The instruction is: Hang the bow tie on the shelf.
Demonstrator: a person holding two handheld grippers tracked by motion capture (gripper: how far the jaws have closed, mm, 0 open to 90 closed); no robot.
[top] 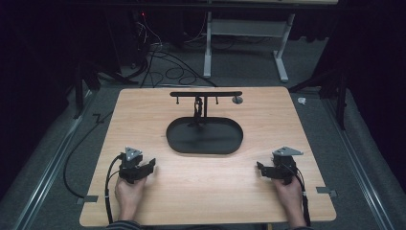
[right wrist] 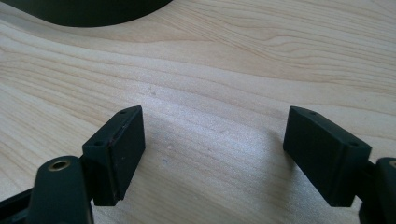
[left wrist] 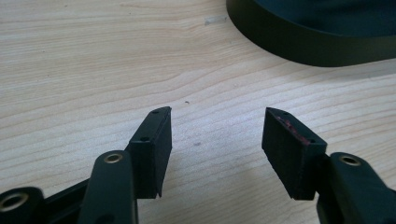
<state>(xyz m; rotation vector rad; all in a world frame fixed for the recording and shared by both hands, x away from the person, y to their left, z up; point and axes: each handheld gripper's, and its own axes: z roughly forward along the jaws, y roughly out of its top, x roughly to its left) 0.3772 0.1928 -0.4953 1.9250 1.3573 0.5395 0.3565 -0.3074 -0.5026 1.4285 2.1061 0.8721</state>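
While both hands rest low on the table [top: 210,187], the left gripper [top: 149,166] stands released — its jaws wide apart over bare wood, nothing between them. Ahead of it, at the middle of the table, sits the black oval tray [top: 205,148] with a thin stand [top: 206,94] rising from its far edge; a small dark piece hangs on the post. It looks like stiff, light metal, smooth and probably slippery — the tray's low wall or the post offers the surest hold. The right gripper [top: 260,168] is likewise released and empty. No brand, label or writing can be read.
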